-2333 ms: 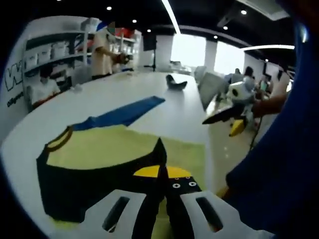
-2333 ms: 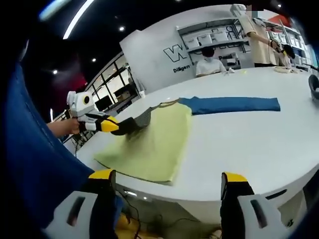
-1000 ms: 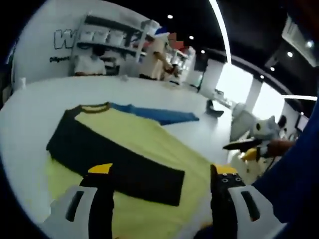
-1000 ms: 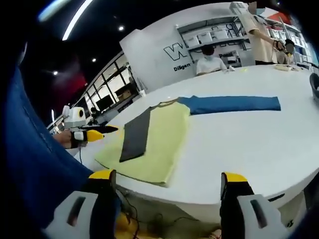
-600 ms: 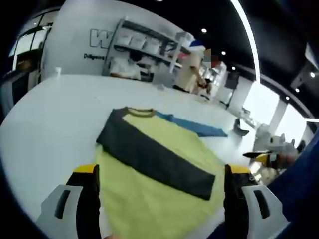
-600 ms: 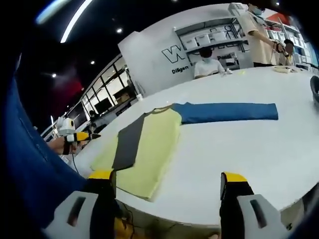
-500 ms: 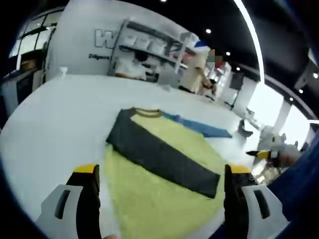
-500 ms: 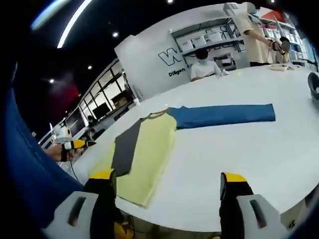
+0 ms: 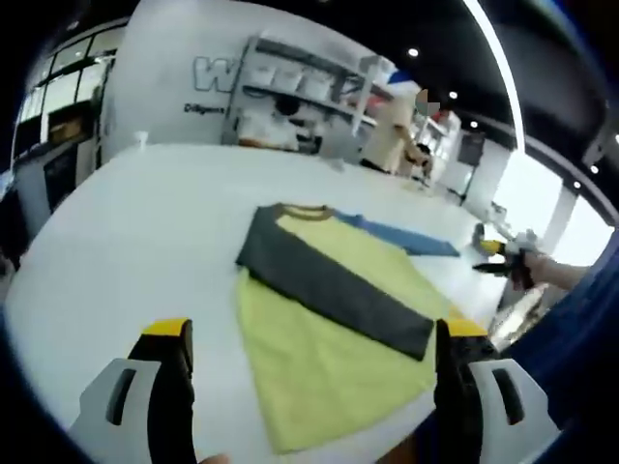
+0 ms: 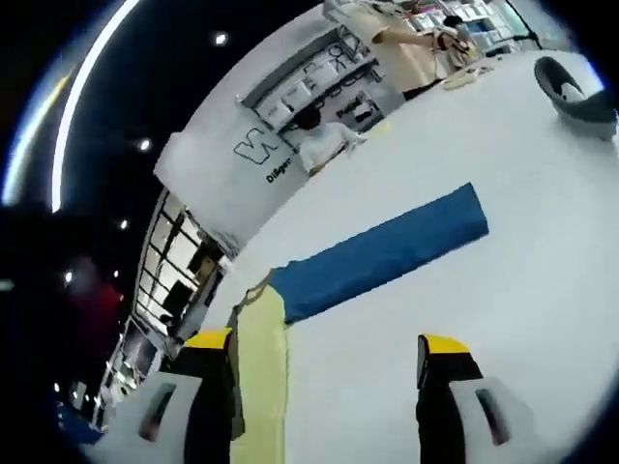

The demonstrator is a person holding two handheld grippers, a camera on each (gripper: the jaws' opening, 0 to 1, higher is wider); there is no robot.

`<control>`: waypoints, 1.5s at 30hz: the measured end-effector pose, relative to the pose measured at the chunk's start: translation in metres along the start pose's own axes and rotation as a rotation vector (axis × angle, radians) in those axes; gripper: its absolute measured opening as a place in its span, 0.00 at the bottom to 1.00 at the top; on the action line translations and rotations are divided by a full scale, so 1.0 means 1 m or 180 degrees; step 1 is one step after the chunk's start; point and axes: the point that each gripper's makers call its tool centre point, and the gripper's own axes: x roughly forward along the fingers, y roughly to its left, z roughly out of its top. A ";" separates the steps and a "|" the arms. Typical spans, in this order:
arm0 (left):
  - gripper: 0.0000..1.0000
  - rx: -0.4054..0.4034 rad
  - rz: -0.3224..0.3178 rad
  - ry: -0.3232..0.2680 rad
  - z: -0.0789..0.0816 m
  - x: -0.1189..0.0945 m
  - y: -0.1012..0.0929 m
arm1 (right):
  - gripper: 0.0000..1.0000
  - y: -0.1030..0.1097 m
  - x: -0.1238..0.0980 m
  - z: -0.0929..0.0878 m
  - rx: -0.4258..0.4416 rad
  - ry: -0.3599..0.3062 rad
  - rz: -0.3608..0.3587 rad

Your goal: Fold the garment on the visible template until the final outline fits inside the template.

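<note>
A yellow shirt [image 9: 329,348] lies flat on the white table [image 9: 126,242]. Its dark sleeve [image 9: 334,290] is folded slantwise across the yellow body. The blue sleeve [image 9: 406,237] stretches straight out to the far side. My left gripper [image 9: 311,333] hovers open at the near table edge, nothing between its jaws. In the right gripper view the blue sleeve [image 10: 382,251] runs slantwise across the table, and the yellow body [image 10: 263,362] shows beside the left jaw. My right gripper [image 10: 324,343] is open above the table, and a hand holds it at the right in the left gripper view [image 9: 503,263].
A dark bowl-like object [image 10: 571,92] sits far out on the table [image 10: 503,319]. Shelves [image 9: 290,82] with boxes line the back wall, and people [image 10: 324,135] sit and stand beside them. A small white cup [image 9: 142,140] stands at the far left edge.
The left gripper, earlier shut on the dark sleeve, has let it go folded across the yellow body and drawn back open. The right gripper has swung over toward the blue sleeve.
</note>
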 end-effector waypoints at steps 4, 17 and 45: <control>0.99 -0.0083 0.0067 -0.0034 -0.002 -0.002 -0.004 | 0.70 -0.011 0.007 0.039 0.0602 -0.0437 0.0046; 0.99 -0.0070 0.0195 -0.0002 -0.006 -0.006 -0.030 | 0.71 -0.057 0.025 0.073 0.1362 -0.0714 -0.0140; 0.99 -0.0189 0.0434 0.0031 -0.014 -0.006 -0.050 | 0.48 -0.064 0.080 0.100 0.1574 -0.0561 0.0212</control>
